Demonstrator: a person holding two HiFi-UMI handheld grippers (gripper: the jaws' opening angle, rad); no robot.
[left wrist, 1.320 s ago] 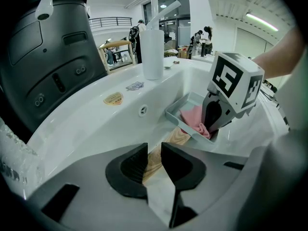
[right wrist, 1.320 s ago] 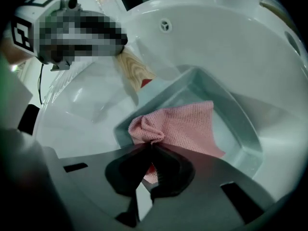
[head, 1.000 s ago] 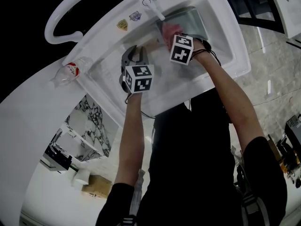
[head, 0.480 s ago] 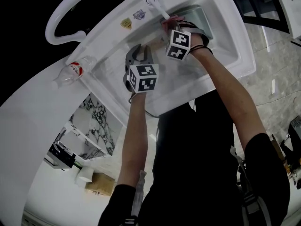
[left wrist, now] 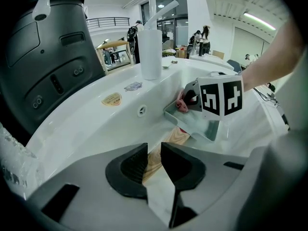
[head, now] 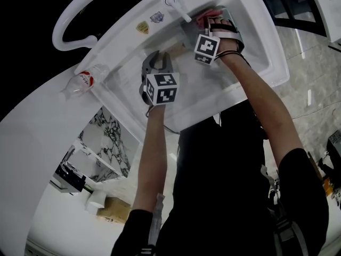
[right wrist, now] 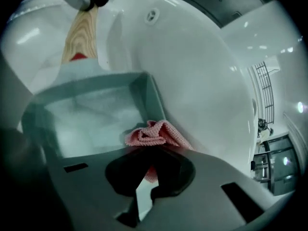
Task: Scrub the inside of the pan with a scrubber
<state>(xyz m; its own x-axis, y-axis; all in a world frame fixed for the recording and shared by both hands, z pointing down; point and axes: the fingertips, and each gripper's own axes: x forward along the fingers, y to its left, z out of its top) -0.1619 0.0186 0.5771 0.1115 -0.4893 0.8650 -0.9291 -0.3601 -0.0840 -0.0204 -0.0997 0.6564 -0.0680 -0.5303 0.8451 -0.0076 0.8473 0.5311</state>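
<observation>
Currently held, nearest first.

1. My left gripper [left wrist: 154,153]: jaws drawn in to a narrow gap on the wooden handle [left wrist: 174,137] of the pan [left wrist: 192,124]. The handle runs away toward 1 o'clock.
2. Pan: square, grey, lying in the white sink [head: 269,52], with a cloudy interior.
3. My right gripper [right wrist: 150,154]: at 1 o'clock from the left one, jaws clamped on the pink scrubber [right wrist: 156,133].
4. Scrubber: knitted and bunched, pressed into a far corner of the pan against its wall.
5. Tap [left wrist: 150,37]: upright on the sink rim at 12 o'clock, beyond the pan.
6. Plastic bottle [head: 80,81]: red label, on the counter at 10 o'clock, outside the sink.
</observation>
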